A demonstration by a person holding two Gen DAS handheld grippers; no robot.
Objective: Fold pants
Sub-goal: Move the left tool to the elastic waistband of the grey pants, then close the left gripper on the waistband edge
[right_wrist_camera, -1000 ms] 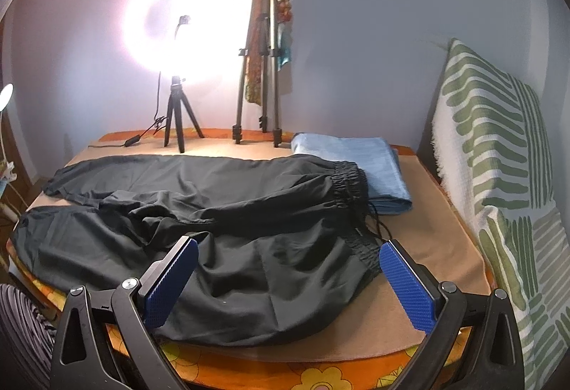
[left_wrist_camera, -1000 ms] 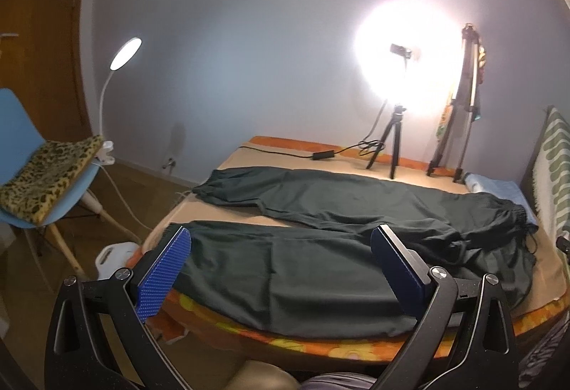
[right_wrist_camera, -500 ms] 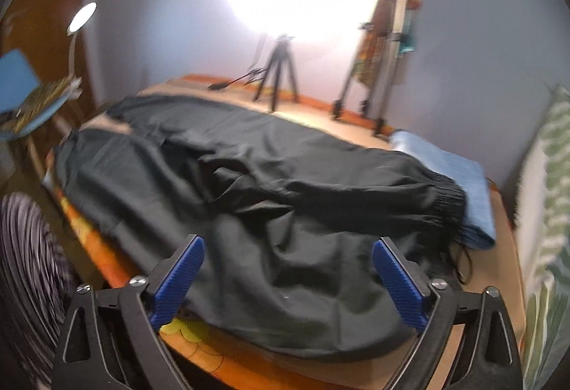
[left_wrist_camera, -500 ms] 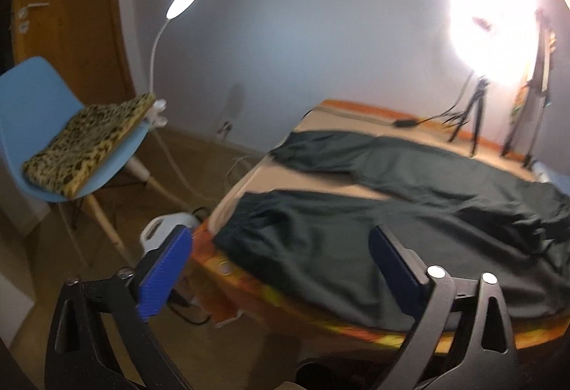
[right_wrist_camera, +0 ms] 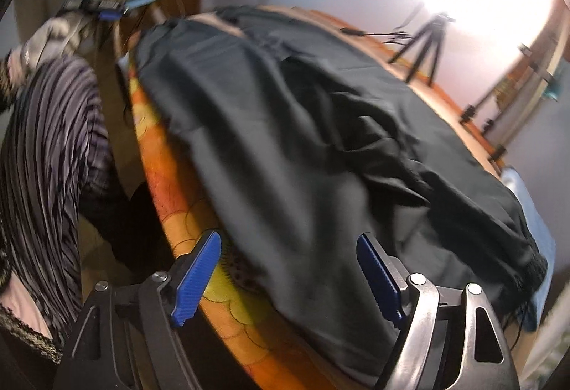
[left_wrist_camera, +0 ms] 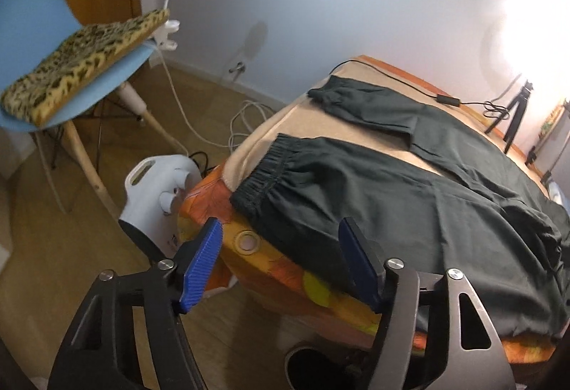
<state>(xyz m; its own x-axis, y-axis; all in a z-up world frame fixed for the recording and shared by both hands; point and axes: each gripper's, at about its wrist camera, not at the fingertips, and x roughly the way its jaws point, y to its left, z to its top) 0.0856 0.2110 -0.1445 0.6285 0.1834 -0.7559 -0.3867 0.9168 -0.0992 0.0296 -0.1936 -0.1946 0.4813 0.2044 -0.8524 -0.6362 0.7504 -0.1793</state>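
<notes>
Both spread wide, empty: left hand-held gripper [left_wrist_camera: 281, 261], right hand-held gripper [right_wrist_camera: 288, 277]. Near bed [left_wrist_camera: 213, 197] edge; risk dragging dark green fabric pants [left_wrist_camera: 409, 212] off through a one-layer pinch.

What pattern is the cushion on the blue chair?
Leopard print cushion, clearest in the left wrist view.

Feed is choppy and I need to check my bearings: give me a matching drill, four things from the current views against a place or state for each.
Things:
1. pants
2. leopard cushion
3. left gripper
4. white appliance

Places or states:
A. on the floor beside the bed corner
B. open, holding nothing
C. spread flat on the bed, legs apart
D. on the blue chair

Pairs: 1-C, 2-D, 3-B, 4-A
</notes>
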